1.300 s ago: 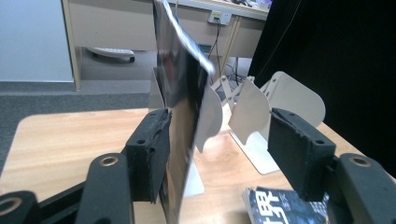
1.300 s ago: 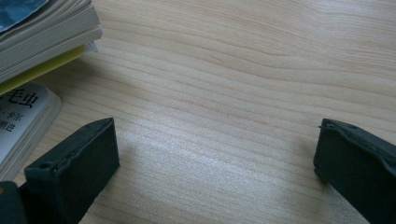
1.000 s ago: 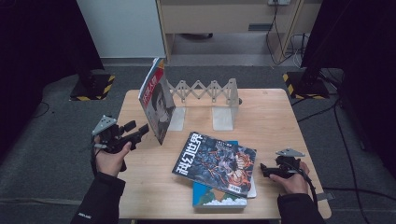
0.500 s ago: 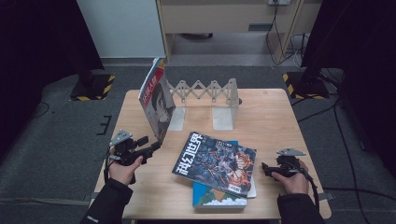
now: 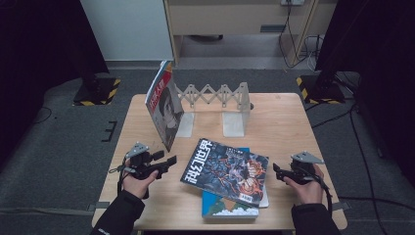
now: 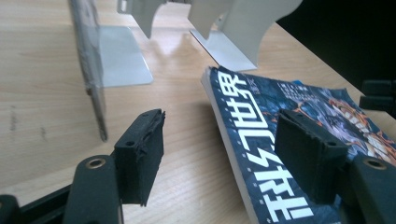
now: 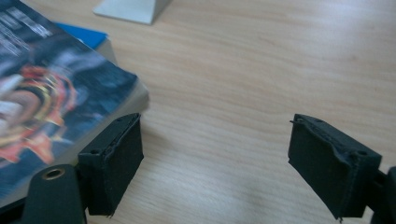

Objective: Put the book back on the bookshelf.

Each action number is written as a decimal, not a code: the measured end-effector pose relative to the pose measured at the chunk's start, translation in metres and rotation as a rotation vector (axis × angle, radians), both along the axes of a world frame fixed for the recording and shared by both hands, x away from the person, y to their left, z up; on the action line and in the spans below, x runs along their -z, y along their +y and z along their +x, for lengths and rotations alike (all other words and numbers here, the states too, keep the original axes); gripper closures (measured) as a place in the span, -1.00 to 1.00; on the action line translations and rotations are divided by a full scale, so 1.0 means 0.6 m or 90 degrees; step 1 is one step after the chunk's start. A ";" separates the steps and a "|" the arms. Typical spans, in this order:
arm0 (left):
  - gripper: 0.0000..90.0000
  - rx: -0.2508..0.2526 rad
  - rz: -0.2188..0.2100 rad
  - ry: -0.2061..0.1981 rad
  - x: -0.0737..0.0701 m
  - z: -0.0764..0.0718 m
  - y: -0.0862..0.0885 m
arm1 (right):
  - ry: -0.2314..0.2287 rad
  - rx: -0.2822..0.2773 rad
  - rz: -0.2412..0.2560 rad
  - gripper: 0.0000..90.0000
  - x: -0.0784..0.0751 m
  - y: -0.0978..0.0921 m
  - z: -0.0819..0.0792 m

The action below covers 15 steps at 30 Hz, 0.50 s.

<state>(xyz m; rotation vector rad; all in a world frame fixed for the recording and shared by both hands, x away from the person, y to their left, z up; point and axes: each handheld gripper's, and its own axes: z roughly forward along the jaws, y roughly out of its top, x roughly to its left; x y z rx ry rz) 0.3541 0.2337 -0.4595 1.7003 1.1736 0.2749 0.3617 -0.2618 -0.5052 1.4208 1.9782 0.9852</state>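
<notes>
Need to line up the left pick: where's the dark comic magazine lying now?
High view: dark comic magazine lies front-centre atop a blue book, between both grippers.

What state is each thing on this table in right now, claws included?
Left claw: open, empty, at the top magazine's edge.
Right claw: open, empty, beside the stack.
Top magazine: lying flat on the stack, closed.
Blue book: flat, underneath.
Standing magazine: upright, leaning at the rack's end.
Bookend rack: stretched out.
</notes>
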 end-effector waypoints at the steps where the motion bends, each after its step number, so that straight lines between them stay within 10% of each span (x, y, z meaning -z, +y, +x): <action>1: -0.29 0.004 0.001 0.000 0.002 0.000 -0.003 | -0.006 -0.004 0.006 -0.58 -0.004 0.003 -0.001; 15: -0.29 0.050 0.003 0.034 0.028 -0.003 -0.032 | -0.034 -0.048 0.062 -0.49 -0.032 0.038 -0.013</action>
